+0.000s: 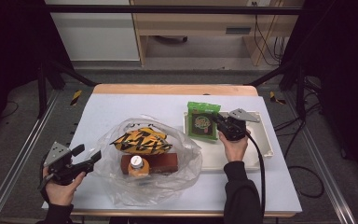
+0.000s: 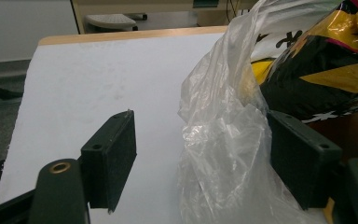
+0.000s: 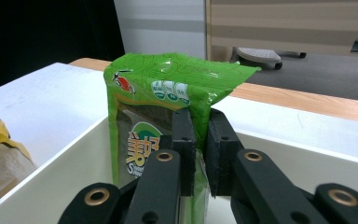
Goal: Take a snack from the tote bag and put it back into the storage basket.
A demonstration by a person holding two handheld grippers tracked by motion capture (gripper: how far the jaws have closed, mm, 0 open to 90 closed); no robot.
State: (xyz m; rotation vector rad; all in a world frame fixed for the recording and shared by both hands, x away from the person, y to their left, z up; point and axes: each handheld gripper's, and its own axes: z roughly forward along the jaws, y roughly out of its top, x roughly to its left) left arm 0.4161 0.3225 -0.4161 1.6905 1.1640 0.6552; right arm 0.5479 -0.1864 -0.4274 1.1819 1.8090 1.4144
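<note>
My right gripper (image 1: 220, 120) (image 3: 200, 149) is shut on the right edge of a green snack packet (image 1: 203, 120) (image 3: 158, 107), which it holds over the left end of a white tray (image 1: 261, 135) (image 3: 65, 172). My left gripper (image 1: 89, 155) (image 2: 200, 154) stands open at the left rim of a clear plastic bag (image 1: 186, 163) (image 2: 223, 140). A fold of the bag film lies between its jaws and rests against the right one. Inside the bag lie a yellow-and-black snack bag (image 1: 142, 141) (image 2: 326, 70), a brown box (image 1: 163, 162) and an orange bottle with a white cap (image 1: 136, 165).
The pale table top (image 1: 121, 107) has bare room behind and to the left of the bag. A wooden strip (image 1: 175, 89) edges the far side. A black cable (image 1: 260, 168) trails from the right gripper over the tray's front.
</note>
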